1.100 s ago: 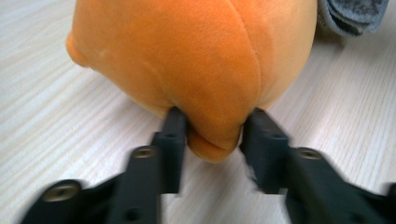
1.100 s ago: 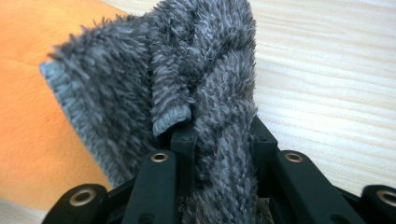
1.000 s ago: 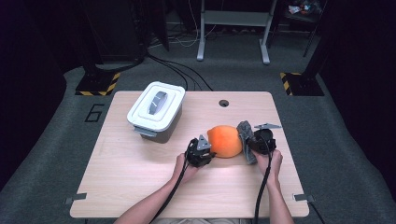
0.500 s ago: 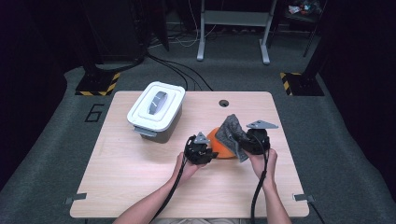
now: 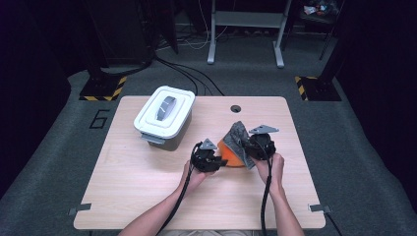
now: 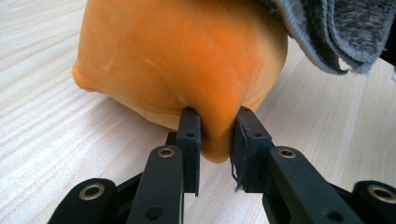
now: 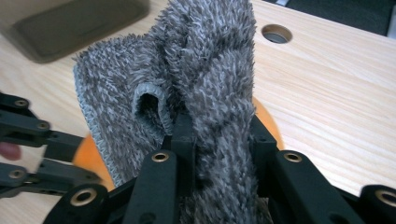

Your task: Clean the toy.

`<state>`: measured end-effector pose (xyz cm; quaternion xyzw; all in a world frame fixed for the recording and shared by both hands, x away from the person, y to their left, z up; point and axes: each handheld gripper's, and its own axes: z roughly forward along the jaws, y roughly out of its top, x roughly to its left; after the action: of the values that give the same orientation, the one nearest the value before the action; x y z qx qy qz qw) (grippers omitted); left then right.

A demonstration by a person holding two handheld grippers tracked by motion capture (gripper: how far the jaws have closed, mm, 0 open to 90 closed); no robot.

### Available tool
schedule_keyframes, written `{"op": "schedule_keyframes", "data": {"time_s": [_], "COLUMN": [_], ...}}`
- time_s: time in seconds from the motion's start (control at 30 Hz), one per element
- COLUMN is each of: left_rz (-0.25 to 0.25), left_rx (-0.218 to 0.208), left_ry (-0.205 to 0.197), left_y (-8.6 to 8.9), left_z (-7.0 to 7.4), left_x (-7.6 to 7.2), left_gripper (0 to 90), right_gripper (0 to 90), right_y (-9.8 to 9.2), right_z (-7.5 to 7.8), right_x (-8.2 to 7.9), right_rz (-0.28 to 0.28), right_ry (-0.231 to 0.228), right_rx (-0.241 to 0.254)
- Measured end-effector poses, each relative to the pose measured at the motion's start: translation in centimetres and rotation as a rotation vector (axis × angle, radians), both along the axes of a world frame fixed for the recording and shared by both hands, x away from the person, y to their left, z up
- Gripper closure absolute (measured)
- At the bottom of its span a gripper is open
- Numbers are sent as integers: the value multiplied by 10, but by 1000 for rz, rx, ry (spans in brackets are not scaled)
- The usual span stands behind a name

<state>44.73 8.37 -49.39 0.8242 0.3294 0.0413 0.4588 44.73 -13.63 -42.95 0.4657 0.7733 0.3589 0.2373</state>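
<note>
- The left gripper (image 6: pixel 215 135) is clamped on a fold at the near edge of the soft orange fabric bundle (image 6: pixel 182 60), which lies on the pale wooden table (image 5: pixel 147 196).
- The right gripper (image 7: pixel 219 135) pinches a bunched fold of the shaggy grey cloth (image 7: pixel 196 79), lifted so its long axis rises from the jaws, tilted toward the table's far edge.
- The cloth drapes over the bundle's right side.
- A white lidded plastic box (image 5: pixel 164 117) sits well apart, far-left.

In the right gripper view, the grey cloth (image 7: pixel 205 84) hides most of the orange cloth (image 7: pixel 268 123) and runs off the bottom edge; the box (image 7: pixel 74 25), upper left, is blurred and cut by the top edge. In the left gripper view, the top edge cuts both cloths, and the pinched fold hides the pad faces.
</note>
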Motion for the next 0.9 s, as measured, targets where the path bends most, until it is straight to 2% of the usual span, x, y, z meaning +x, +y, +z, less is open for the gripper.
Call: {"op": "schedule_keyframes", "data": {"time_s": [0.27, 0.37, 0.47, 0.57, 0.73, 0.8, 0.9], "left_rz": [2, 1, -2, -8, -10, -10, -16], "left_rx": [1, 1, 3, 6, 2, 1, 4], "left_ry": [-6, -6, -4, -8, -1, -4, -12], "left_y": [0, 0, 0, 0, 2, 1, 0], "left_z": [0, -1, -1, -1, -2, -2, -1], "left_x": [1, 1, 2, 2, 4, 4, 3], "left_gripper": [745, 745, 745, 745, 744, 744, 744], "right_gripper": [704, 704, 704, 704, 703, 703, 702], "right_y": [-29, -39, -45, -49, -46, -41, -22], "right_z": [-12, -20, -28, -31, -17, -8, 4], "right_x": [10, 14, 18, 18, 6, -1, -9], "right_rz": [-84, -117, -152, -155, -132, -97, -38], "right_ry": [38, 65, 92, 101, 39, 11, -26], "right_rx": [21, 37, 33, 44, 55, 70, 54]}}
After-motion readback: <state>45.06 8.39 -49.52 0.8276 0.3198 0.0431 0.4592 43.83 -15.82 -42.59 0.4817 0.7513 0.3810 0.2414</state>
